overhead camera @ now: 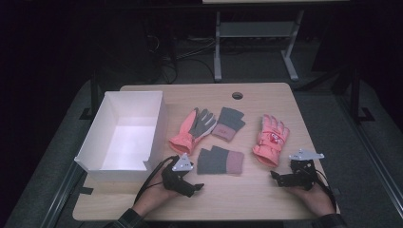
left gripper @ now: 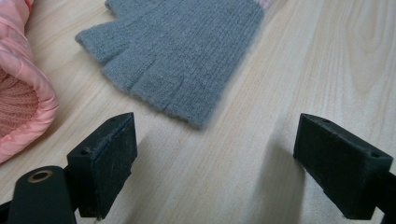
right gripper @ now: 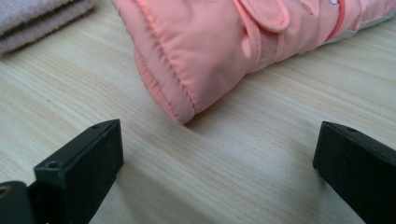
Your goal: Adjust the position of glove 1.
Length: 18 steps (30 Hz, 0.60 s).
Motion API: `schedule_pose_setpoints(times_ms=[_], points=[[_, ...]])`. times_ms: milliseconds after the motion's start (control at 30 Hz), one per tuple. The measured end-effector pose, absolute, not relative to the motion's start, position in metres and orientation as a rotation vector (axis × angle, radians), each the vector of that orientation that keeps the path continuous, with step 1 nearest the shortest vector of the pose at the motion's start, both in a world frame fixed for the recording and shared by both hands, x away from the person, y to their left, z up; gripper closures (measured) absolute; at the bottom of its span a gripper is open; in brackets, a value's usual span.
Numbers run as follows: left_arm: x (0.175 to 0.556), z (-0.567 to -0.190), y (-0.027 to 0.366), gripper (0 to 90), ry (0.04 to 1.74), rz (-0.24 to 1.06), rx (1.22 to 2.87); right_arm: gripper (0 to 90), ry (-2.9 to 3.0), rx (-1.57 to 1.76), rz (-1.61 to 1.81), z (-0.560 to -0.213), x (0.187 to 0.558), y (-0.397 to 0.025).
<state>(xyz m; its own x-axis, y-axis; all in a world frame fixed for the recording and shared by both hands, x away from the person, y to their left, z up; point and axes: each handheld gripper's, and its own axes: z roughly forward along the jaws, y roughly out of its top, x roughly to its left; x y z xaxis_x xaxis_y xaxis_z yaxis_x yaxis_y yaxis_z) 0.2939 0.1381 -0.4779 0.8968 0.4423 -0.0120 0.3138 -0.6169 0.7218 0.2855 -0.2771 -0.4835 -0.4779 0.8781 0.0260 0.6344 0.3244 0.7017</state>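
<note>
Left hand-held gripper [overhead camera: 195,186], jaws apart, sits just short of the grey glove [left gripper: 182,56]; right hand-held gripper [overhead camera: 275,176], jaws apart, near the pink glove [right gripper: 219,51]

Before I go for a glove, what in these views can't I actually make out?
- White box: outer near wall blown out by glare in the high view.
- Right pink glove: fingers cut off by the top edge of the right gripper view.
- Grey knit glove: cuff cut off by the top edge of the left gripper view.
</note>
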Motion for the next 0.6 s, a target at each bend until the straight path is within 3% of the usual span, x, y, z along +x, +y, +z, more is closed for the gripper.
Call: schedule_pose_setpoints(times_ms=[433, 600], points=[[0.294, -0.478, 0.138, 12.6, 0.539, 0.215, 2.282, 1.7, 2.31, 1.316, 0.88, -0.475, 0.282, -0.279], [0.294, -0.478, 0.138, 12.6, 0.539, 0.215, 2.282, 7.9, 2.339, 1.289, 0.926, -0.466, 0.281, -0.279]])
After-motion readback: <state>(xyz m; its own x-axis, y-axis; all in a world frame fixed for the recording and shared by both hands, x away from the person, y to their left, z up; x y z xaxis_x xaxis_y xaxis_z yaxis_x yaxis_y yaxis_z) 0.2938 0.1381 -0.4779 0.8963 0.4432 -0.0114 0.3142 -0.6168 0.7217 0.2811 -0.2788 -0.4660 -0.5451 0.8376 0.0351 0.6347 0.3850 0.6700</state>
